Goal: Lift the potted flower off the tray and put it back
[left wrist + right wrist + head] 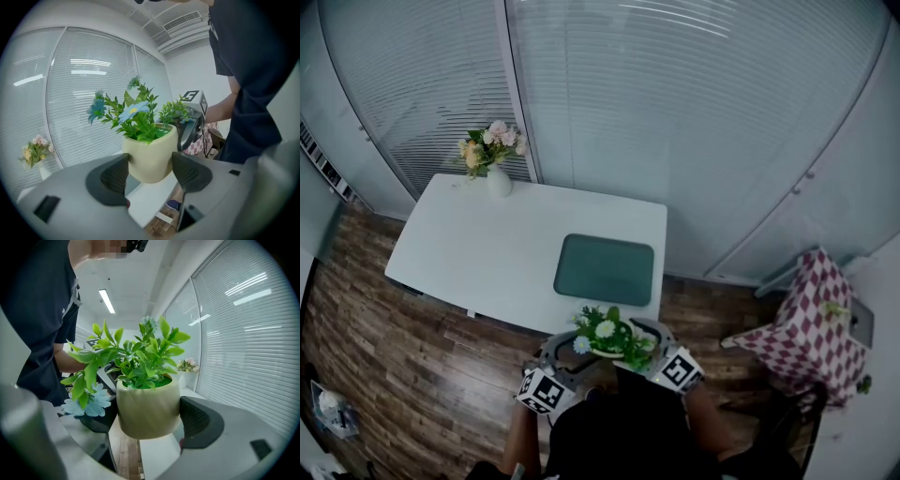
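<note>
Potted flower [607,336] is up in the air, off the tray [605,270], at abt the near edge of the white surface [478,253] and close to the person's body. L tongs [150,173] are closed on the cream pot, pads touching both sides; R tongs [145,423] clamp the same pot from the opp side, so it's a two-handed hold. Tray lies flat near the surface's right-near corner, close to both edges. Flower vase [497,159] is at the far-left corner, well apart, w/ open surface between. Checked-cloth chair [811,323] stands off right on the wood floor [403,366], well clear.
</note>
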{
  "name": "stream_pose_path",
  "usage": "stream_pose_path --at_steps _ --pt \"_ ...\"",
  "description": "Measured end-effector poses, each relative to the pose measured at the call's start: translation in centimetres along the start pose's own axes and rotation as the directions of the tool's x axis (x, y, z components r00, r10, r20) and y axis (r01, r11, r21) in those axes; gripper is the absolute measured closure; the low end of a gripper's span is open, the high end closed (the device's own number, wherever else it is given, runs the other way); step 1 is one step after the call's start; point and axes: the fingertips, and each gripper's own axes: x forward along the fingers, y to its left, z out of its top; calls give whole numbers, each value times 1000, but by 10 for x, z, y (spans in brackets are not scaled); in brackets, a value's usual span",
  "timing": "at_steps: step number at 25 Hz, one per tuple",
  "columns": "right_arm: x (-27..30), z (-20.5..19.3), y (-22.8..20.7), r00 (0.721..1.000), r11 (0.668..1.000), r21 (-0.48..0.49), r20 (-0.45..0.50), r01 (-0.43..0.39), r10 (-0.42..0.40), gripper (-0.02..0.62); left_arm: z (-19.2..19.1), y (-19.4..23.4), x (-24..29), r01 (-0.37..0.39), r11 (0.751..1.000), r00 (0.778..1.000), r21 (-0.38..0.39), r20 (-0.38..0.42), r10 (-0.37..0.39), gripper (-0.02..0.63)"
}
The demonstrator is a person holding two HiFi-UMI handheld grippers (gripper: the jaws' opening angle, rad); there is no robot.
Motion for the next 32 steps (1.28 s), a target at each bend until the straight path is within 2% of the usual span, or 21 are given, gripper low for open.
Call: stream_pose_path --at_steps 18,32 --pt "3 -1 -19 1000 1000 2 -11 -3 3 202 1 13 16 4 1000 1000 -4 -2 -4 322" --pt "0 -8 -55 1000 1000 9 -28 -1 1 202 6 30 48 12 1000 1000 -14 -1 -12 322"
